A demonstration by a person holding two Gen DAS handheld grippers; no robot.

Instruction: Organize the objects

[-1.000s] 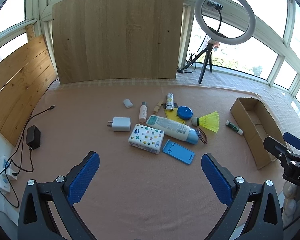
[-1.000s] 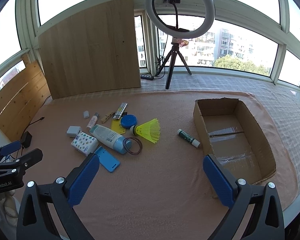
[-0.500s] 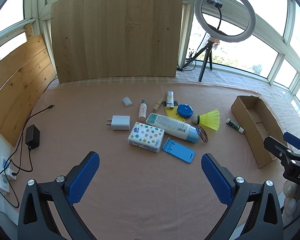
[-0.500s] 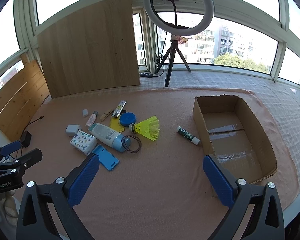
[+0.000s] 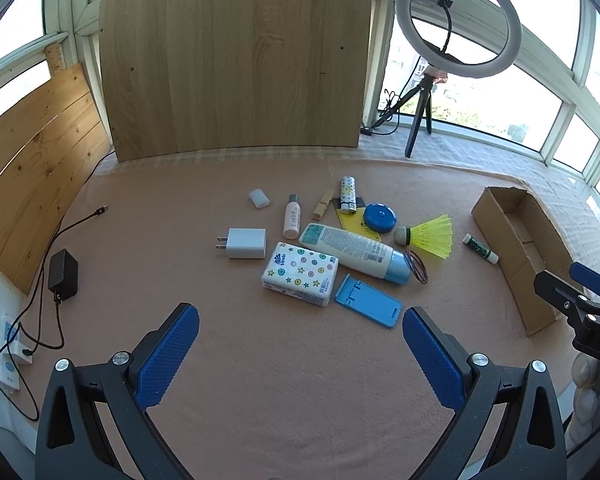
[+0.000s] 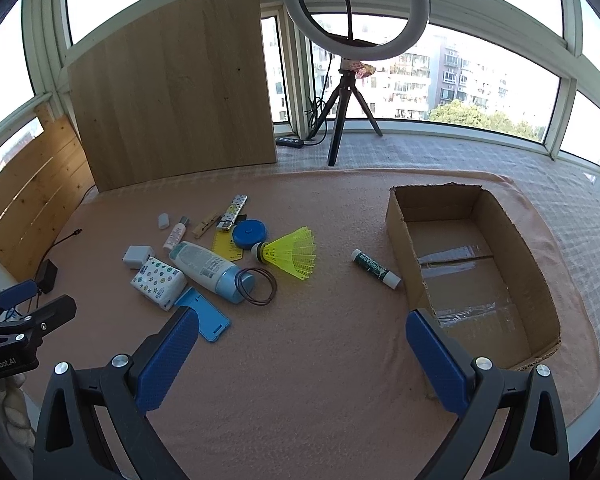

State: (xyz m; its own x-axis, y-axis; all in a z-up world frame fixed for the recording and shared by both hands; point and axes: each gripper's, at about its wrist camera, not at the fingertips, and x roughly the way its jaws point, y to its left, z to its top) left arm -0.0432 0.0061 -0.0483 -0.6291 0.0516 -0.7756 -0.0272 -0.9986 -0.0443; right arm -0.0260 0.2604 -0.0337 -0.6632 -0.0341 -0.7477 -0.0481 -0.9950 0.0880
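A cluster of small items lies mid-table on the pink cloth: a white charger (image 5: 245, 243), a patterned tissue pack (image 5: 300, 278), a white bottle with a blue cap (image 5: 354, 252), a blue phone stand (image 5: 368, 305), a yellow shuttlecock (image 5: 430, 236) and a glue stick (image 5: 480, 248). An empty cardboard box (image 6: 470, 272) stands to the right. My left gripper (image 5: 300, 354) hovers open before the cluster, holding nothing. My right gripper (image 6: 302, 356) is open too, between the phone stand (image 6: 202, 314) and the box.
A ring light on a tripod (image 6: 350, 60) and a wooden board (image 5: 236, 60) stand at the back. A black adapter with cable (image 5: 63, 276) lies at the left edge beside wooden planks (image 5: 32, 160). Bare cloth stretches in front of the cluster.
Both views have shifted slightly; the items sit a little higher in frame, as if both grippers tilted or drew back a touch. Nothing on the table moved.
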